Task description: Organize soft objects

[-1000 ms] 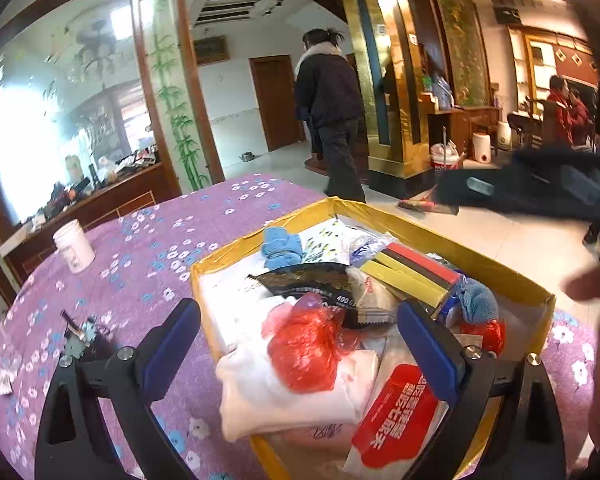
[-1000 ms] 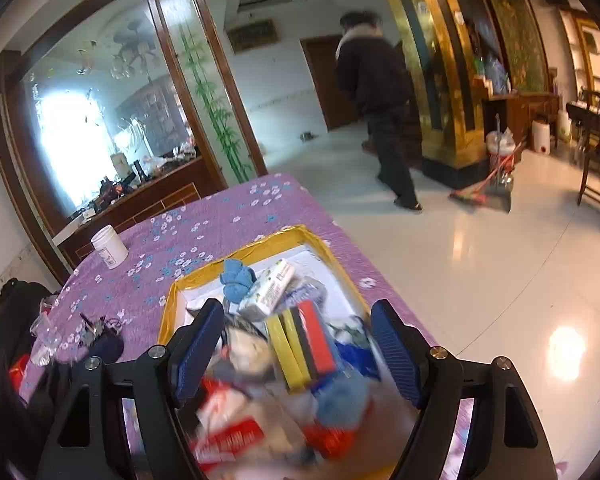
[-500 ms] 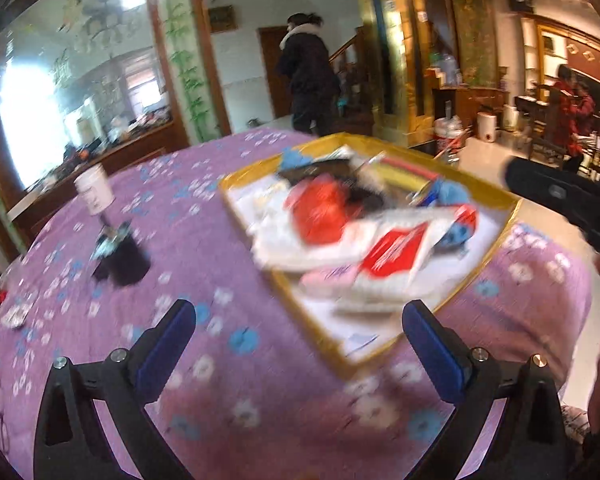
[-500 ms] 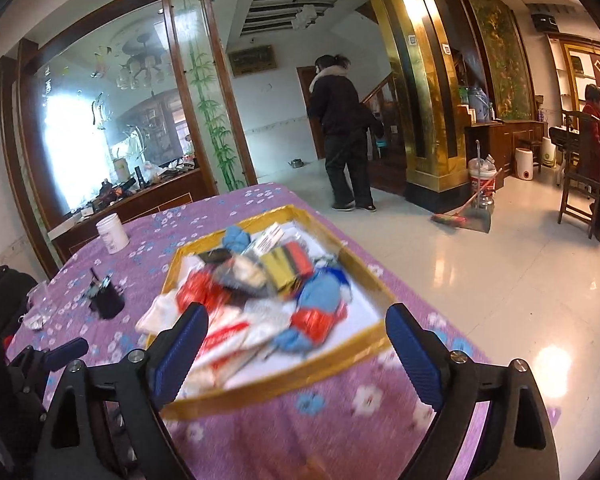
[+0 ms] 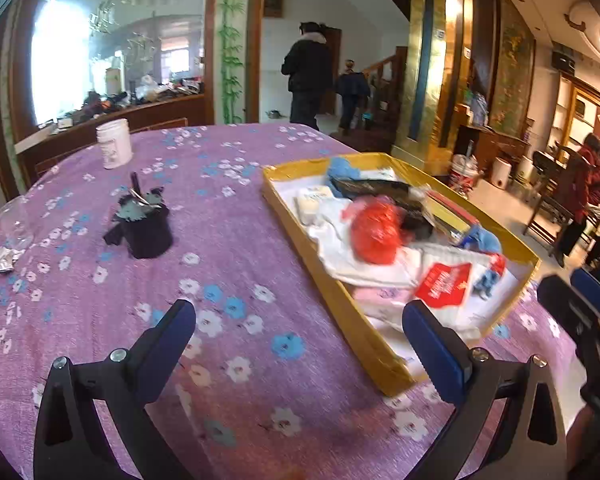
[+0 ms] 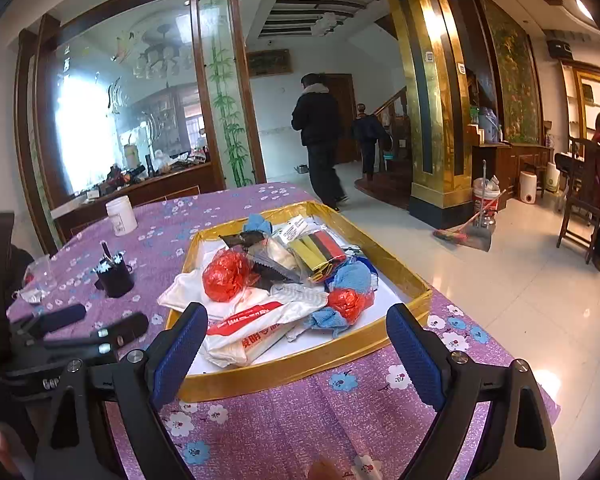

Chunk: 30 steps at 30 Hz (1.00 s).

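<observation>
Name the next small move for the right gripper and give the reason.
Probably ease the right gripper forward over the tray's near rim toward the white-and-red bag. Its jaws stand wide open and empty on the near side of the rim, that bag is the closest soft item, and the left gripper hovers over bare cloth beside the tray.

Left wrist view: looked forward and down across purple tablecloth (image 5: 228, 280) from near its edge; gold tray (image 5: 340, 292) close at 2 o'clock. Right wrist view: faced same tray (image 6: 300, 364) at 12 o'clock. Shared: tray, tablecloth, white jar (image 5: 114, 143).
</observation>
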### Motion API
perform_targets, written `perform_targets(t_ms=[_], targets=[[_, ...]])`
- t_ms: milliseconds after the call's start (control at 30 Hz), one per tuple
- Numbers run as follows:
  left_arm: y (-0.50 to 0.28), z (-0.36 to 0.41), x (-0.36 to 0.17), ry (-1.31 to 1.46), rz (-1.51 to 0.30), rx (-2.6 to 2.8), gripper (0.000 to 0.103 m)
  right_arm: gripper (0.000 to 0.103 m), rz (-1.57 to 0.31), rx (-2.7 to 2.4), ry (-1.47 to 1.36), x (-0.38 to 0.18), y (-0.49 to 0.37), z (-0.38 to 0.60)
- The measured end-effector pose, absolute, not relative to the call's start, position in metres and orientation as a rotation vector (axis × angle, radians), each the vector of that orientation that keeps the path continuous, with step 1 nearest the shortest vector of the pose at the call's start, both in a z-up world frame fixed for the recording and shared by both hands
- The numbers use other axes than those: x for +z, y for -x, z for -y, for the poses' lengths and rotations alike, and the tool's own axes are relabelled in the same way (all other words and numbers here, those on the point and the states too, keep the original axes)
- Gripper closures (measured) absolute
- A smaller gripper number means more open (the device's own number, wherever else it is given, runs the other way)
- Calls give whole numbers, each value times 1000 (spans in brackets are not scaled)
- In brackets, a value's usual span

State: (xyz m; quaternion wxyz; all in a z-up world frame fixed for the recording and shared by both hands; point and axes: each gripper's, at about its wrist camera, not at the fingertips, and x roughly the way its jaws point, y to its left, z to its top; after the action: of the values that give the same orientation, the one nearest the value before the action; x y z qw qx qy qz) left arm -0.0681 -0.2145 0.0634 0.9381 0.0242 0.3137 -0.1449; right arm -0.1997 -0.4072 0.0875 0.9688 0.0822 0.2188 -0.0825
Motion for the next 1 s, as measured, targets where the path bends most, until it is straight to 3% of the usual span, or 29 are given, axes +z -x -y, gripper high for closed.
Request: perform_targets(t_ms=[1000], targets=[[78,226,64,-199,-579,-131,0,10,-458,-179,-184,78,197,408]])
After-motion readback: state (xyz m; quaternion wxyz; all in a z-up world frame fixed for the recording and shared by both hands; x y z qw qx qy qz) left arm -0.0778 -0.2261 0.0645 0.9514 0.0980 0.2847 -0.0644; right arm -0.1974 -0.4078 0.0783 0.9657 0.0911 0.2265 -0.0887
